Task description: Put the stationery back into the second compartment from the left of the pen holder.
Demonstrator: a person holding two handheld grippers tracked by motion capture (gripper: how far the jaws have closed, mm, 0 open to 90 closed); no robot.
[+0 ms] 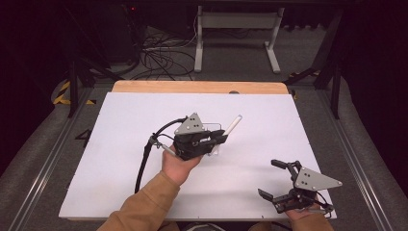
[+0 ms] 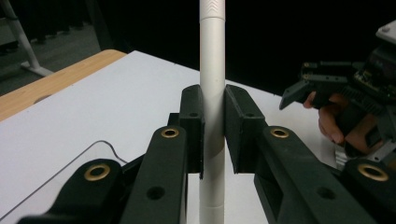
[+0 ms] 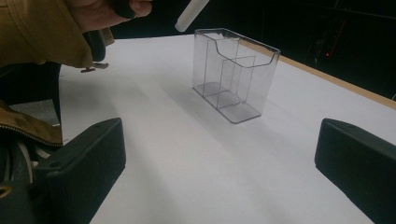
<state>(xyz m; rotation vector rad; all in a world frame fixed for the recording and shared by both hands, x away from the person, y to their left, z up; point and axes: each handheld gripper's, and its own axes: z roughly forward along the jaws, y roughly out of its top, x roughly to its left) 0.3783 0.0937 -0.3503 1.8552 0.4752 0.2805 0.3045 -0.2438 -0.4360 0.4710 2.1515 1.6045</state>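
Note:
My left gripper (image 1: 222, 134) is shut on a white tube (image 1: 233, 124) and holds it off the table near the middle. In the left gripper view the tube (image 2: 212, 56) stands straight up between the two black pads, pinched about midway along. Just below and beside that gripper stands a clear plastic organiser (image 3: 236, 70) with several compartments, upright on the white table; the tube's end (image 3: 191, 11) hangs above its far rim. My right gripper (image 1: 268, 178) rests near the front right corner, jaws wide apart with nothing between them (image 3: 219, 163).
The white table top (image 1: 120, 159) has a wooden strip (image 1: 192, 86) along its far edge. The left gripper's cable (image 1: 144, 159) trails across the table toward the front. Beyond the table stand a white frame (image 1: 235, 33) and loose floor cables (image 1: 159, 57).

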